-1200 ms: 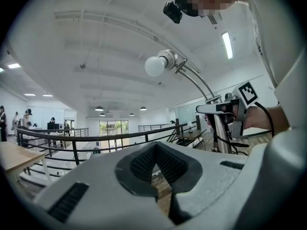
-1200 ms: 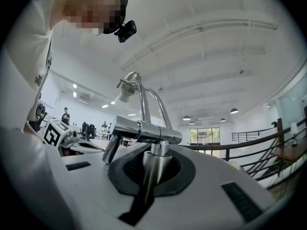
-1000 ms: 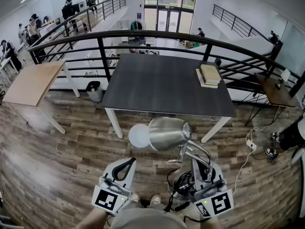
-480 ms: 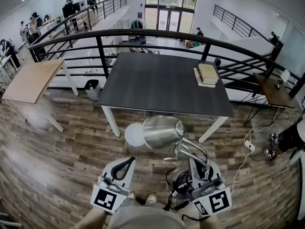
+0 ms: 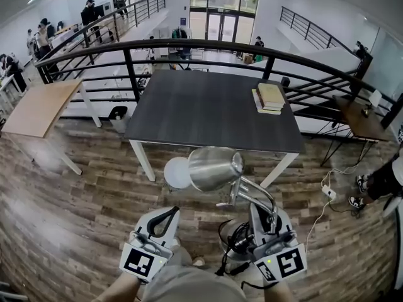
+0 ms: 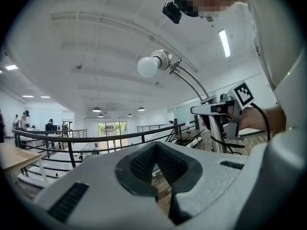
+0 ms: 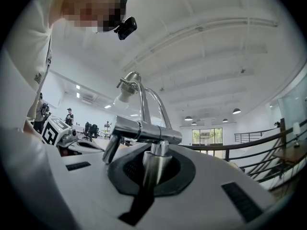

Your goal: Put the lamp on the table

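A chrome desk lamp [image 5: 215,168] with a white bulb [image 5: 178,172] hangs in the air just before the near edge of the dark table [image 5: 208,106]. My right gripper [image 5: 261,214] is shut on the lamp's upright stem [image 7: 152,163], low at the right of the head view. The lamp's curved arm [image 7: 143,99] rises above the jaws. My left gripper [image 5: 170,212] is shut with nothing in it, beside the lamp at the left. In the left gripper view the bulb [image 6: 147,66] and the right gripper [image 6: 224,110] show at the upper right. The lamp's base is hidden.
A stack of books [image 5: 271,97] lies on the table's far right part. A curved black railing [image 5: 94,50] runs behind the table. A light wooden table [image 5: 39,109] stands left, a bin [image 5: 118,116] beside it. A cable and plug [image 5: 330,191] lie on the wooden floor at right.
Both grippers and the lamp have moved forward towards the dark table; its near edge is now closer, and the lamp head overlaps it. Both grips are unchanged.
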`<state>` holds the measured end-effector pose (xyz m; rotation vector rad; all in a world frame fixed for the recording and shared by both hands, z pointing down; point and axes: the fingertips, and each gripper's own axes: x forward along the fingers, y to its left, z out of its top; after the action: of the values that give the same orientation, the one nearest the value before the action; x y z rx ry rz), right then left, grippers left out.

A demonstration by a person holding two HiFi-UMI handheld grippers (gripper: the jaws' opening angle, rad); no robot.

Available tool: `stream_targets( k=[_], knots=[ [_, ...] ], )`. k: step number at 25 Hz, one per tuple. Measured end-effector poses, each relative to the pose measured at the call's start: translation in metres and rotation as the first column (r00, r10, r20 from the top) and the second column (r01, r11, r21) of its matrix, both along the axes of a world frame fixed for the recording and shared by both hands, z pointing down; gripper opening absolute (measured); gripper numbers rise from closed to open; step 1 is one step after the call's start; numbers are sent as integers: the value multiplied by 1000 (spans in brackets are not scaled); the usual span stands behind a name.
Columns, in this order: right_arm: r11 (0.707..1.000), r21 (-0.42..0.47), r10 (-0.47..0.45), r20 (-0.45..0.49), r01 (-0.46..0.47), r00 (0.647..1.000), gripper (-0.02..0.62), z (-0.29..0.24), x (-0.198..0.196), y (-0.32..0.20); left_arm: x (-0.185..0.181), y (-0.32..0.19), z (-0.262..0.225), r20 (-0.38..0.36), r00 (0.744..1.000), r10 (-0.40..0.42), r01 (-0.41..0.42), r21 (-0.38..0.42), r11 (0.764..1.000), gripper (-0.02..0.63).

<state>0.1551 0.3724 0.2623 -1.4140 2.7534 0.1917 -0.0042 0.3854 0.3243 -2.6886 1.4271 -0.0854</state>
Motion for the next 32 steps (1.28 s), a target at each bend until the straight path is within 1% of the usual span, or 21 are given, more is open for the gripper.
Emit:
stream_targets(
  k=[10, 15, 21, 27, 32],
  knots=[
    [1000, 15, 18, 16, -18, 1000, -3, 17, 7, -29, 10, -32, 18, -1, 1000, 28, -28, 22, 999, 3],
    [999, 29, 30, 15, -31, 999, -3, 32, 0, -58, 6, -64, 36, 7, 999, 50, -50, 31, 998, 3],
    [1000, -2, 31, 4, -31, 999, -3, 50, -13, -110, -11, -118, 45, -15, 999, 33, -33, 28, 999, 3],
    [1000, -11, 29, 13, -29, 1000, -3, 51, -30, -170, -28, -174, 44, -11, 999, 30, -30, 13, 999, 3],
    [999, -18, 43, 6, -43, 999, -3, 48, -41, -229, -36, -233, 43, -6, 999, 48, -48, -2, 999, 3]
  ],
)
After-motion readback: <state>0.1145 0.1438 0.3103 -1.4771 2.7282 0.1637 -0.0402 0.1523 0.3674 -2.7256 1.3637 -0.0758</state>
